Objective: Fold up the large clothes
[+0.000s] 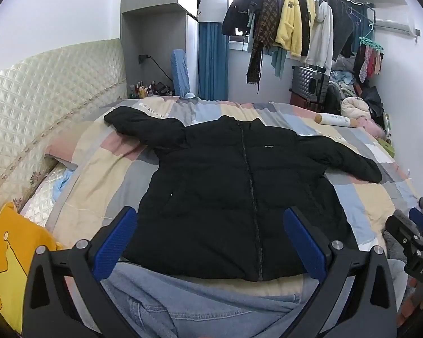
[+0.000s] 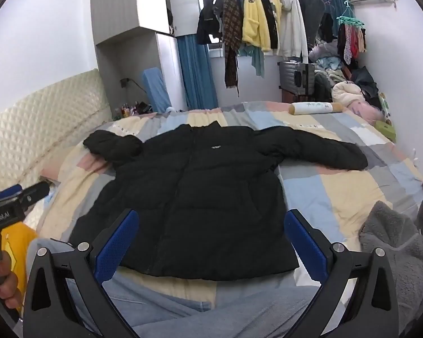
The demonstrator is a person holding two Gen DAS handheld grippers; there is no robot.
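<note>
Jacket [image 1: 225, 174] lay flat, unfolded; both grippers, left gripper [image 1: 211, 242] and right gripper [image 2: 211, 242], gaped wide and empty, best pinching a sleeve [image 2: 318, 149] cuff first.

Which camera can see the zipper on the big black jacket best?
The left wrist view. There the zipper shows as a clear dark line running from the collar to the hem of the black jacket. In the right wrist view the jacket lies just as flat, but its front looks blurry and the zipper is hard to make out.
</note>
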